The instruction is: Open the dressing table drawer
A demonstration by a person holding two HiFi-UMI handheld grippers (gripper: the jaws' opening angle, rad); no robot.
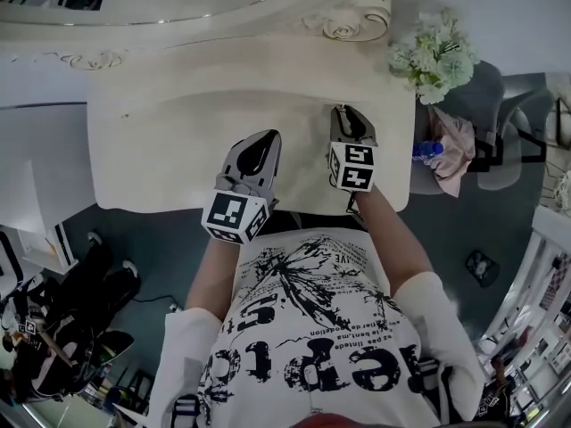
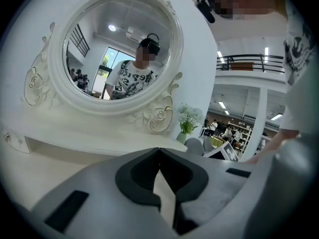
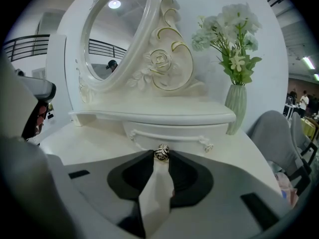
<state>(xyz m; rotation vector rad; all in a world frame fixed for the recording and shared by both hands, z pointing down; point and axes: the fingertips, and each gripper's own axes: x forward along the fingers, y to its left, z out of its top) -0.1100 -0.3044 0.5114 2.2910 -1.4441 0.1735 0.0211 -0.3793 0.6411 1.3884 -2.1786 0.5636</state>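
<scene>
Right tool [image 3: 162,156]: jaw tips closed on the small round metal knob [image 3: 162,152], one tip on either side and both touching it. Jaws stand partway in, held apart only by the knob. In the head view this tool [image 1: 351,121] points to the upper middle of the frame, at the back of the table [image 1: 161,150].

Knob sits on the front of the drawer [image 3: 174,132], a low cream drawer directly under the curved shelf [image 3: 154,116], centre of the right gripper view. How far out it stands, cannot tell.

Left tool [image 2: 159,152]: jaw tips together, nothing between them, only pale table top showing below through the slit. In the head view it [image 1: 266,141] is just left of the right tool, over the table's near half, apart from the drawer.

Above the shelf: oval mirror [image 3: 117,39] in a scrolled white frame, upper left. Right of the shelf: ribbed pale-green vase [image 3: 236,108] on the table, holding white flowers [image 3: 229,26]. Grey chair [image 3: 274,133] at the right edge
</scene>
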